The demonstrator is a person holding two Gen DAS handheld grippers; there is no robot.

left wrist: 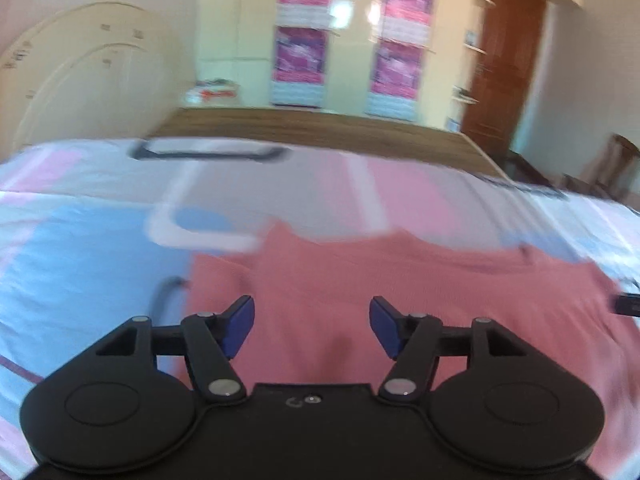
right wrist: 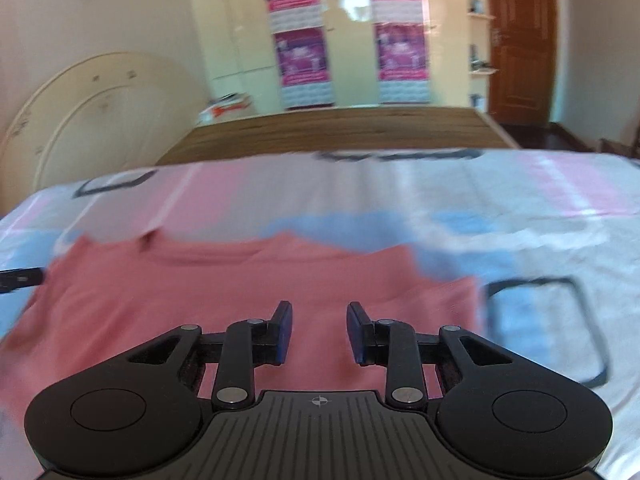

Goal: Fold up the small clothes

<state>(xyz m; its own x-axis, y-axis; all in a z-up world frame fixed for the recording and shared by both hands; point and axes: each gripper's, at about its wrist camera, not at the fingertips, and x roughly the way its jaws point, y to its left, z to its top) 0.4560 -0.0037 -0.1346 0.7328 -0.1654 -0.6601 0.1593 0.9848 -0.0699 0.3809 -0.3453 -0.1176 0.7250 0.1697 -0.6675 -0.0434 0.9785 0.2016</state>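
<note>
Left gripper (left wrist: 312,326) jaws wide apart, holding nothing, over the pink shirt (left wrist: 400,300). Right gripper (right wrist: 319,330) jaws parted narrower, also holding nothing, above the same shirt. Shirt lies spread on the bed (right wrist: 520,208), over its pink-blue-white sheet.

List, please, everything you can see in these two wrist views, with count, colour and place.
garment: one, salmon pink, spread flat on the bedsheet.
bedsheet: one, white with pink, blue and dark outlined patches, under the garment.
wooden board: one, brown, beyond the sheet.
headboard: one, cream, arched, far left.
posters: four, magenta, on the cream wardrobe.
door: one, reddish brown, far right.
left tongs: black with blue pads, open over the garment's left part.
right tongs: black with blue pads, open over its right part.
</note>
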